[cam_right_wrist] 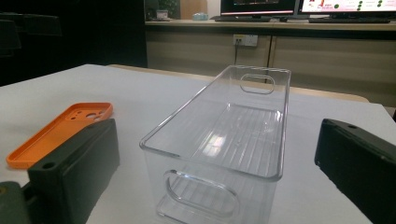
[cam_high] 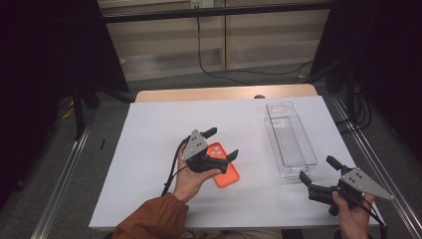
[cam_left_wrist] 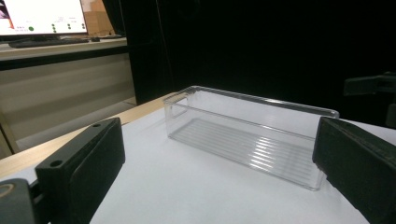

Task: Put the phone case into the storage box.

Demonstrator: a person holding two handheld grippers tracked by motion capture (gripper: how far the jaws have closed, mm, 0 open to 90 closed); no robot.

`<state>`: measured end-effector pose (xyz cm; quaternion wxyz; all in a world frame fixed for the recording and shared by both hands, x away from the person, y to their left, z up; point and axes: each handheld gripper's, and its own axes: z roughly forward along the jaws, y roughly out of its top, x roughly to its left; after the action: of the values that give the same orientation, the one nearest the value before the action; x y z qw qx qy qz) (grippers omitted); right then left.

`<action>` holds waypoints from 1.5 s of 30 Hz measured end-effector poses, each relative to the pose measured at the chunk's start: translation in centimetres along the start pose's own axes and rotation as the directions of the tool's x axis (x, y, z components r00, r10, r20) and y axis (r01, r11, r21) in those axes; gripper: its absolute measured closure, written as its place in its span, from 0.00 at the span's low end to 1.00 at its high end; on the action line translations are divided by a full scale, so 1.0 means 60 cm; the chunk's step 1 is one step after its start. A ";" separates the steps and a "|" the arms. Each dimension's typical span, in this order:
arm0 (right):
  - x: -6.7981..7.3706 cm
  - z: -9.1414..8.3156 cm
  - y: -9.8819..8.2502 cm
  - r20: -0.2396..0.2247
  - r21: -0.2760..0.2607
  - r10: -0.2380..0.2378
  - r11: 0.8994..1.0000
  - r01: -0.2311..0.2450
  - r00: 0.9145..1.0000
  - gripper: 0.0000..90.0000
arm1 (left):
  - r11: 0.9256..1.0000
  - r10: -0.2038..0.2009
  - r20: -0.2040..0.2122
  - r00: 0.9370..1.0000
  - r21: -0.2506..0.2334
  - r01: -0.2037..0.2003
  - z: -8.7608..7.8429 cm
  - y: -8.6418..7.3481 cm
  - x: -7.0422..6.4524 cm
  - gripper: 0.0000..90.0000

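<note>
Left tongs [cam_high: 222, 143] gaping right over the orange phone case [cam_high: 225, 172], flat on the worktop [cam_high: 149, 149] left of the clear bin [cam_high: 290, 139], long axis slanting bin-ward; right tongs [cam_high: 318, 170] open too.

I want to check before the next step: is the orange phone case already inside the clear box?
No, the orange phone case lies on the table, apart from the empty clear box.
</note>
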<state>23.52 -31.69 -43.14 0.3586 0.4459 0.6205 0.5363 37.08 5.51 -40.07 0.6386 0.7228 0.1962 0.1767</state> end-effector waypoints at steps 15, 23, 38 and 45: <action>0.000 0.000 0.000 -0.001 0.003 0.003 1.000 -0.003 1.000 0.00 | 0.999 -0.035 -0.006 0.999 0.014 0.035 -0.006 -0.006 0.016 0.30; 0.001 0.000 0.000 -0.004 0.002 0.002 1.000 -0.002 1.000 0.00 | 0.998 -0.061 0.066 0.996 0.026 0.059 -0.004 -0.005 0.015 0.57; 0.001 0.000 0.000 -0.006 0.001 0.000 1.000 0.000 1.000 0.00 | 0.992 -0.099 0.128 0.987 0.085 0.088 -0.002 -0.003 0.025 0.98; 0.001 0.000 0.000 -0.010 -0.003 -0.001 1.000 0.001 1.000 0.00 | 0.983 -0.135 0.153 0.979 0.146 0.113 0.003 -0.001 0.023 1.00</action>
<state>23.48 -31.65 -43.11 0.3564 0.4423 0.6219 0.5391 38.37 6.05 -40.14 0.6114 0.7630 0.2001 0.0634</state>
